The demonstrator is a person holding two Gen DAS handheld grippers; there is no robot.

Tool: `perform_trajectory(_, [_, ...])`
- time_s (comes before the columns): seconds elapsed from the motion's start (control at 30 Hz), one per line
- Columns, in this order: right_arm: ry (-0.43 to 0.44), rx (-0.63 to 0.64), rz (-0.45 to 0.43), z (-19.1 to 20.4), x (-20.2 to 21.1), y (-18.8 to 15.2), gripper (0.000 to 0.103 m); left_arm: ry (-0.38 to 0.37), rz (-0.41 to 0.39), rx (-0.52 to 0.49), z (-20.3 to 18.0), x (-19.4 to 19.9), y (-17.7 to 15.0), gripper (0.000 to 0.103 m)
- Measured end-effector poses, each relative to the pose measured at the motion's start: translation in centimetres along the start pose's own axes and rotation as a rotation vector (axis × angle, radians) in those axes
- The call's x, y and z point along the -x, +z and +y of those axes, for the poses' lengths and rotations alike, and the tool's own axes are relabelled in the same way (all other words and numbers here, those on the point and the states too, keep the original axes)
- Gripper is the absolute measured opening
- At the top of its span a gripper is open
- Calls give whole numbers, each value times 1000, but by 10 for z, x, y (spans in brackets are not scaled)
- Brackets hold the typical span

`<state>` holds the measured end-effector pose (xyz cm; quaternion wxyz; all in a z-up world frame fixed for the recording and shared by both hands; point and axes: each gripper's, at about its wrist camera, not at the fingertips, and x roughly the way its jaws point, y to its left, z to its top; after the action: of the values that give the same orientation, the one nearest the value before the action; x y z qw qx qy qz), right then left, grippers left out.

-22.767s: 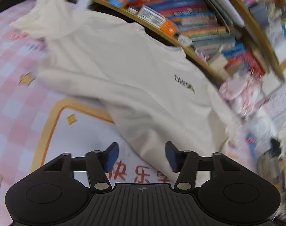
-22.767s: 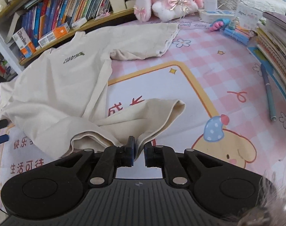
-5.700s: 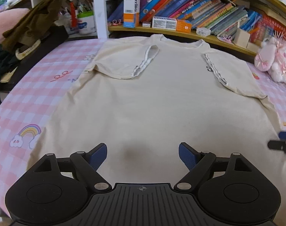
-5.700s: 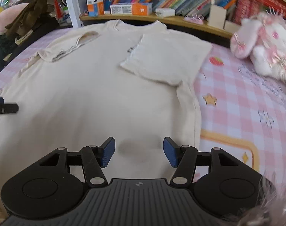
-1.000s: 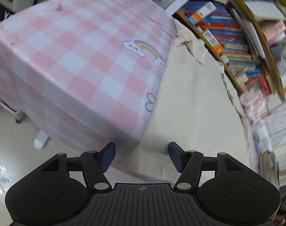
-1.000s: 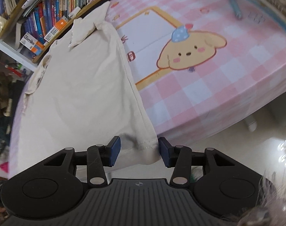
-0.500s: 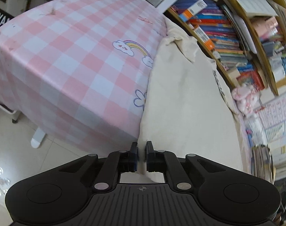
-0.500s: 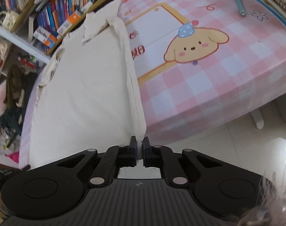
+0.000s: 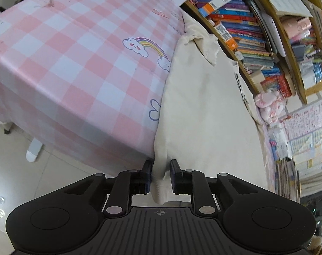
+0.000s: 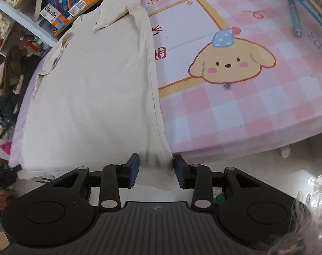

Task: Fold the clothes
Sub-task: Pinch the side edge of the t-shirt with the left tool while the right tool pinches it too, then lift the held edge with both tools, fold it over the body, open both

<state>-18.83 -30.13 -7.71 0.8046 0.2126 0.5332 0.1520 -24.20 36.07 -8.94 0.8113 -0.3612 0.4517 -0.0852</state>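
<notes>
T-shirt [image 9: 203,110] flat on pink-check tablecloth [image 9: 76,63], bookshelf [image 9: 246,27] behind; both jaws just reopened, hem between.

Both wrist cams close over table's near edge, looking down past own fingers. Left cam at shirt's [image 9: 203,110] left hem corner, right cam at right hem corner. Shared: shirt [image 10: 93,89], bookshelf [image 9: 246,27] beyond.
</notes>
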Motion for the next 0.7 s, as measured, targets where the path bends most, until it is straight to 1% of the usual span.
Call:
perform_trajectory(0.03, [28, -10, 5, -2, 0, 0, 11, -6, -1, 6, 0, 0, -1, 12])
perform_trajectory(0.07, [31, -7, 5, -1, -1, -1, 8, -6, -1, 6, -2, 0, -2, 8])
perform_trajectory(0.1, [34, -4, 5, 0, -1, -2, 7, 11, 0, 0, -4, 1, -2, 6])
perform_trajectory(0.17, [32, -4, -7, 3, 3, -4, 6, 47, 5, -6, -8, 3, -3, 5])
perform_trajectory(0.2, [31, -4, -13, 4, 5, -4, 6, 52, 6, -5, -8, 5, -3, 5])
perform_trajectory(0.33, [46, -18, -54, 2, 19, -13, 5, 19, 4, -8, -12, 16, -8, 5])
perform_trajectory(0.43, [47, -40, -71, -3, 28, -23, 5, 7, 24, -6, -12, 23, -16, 5])
perform_trajectory(0.57, [39, -83, -74, -6, 39, -42, 5, -13, 54, 8, -7, 34, -29, 5])
perform_trajectory(0.7, [33, -133, -70, -9, 50, -65, 5, -35, 101, 11, -2, 45, -44, 5])
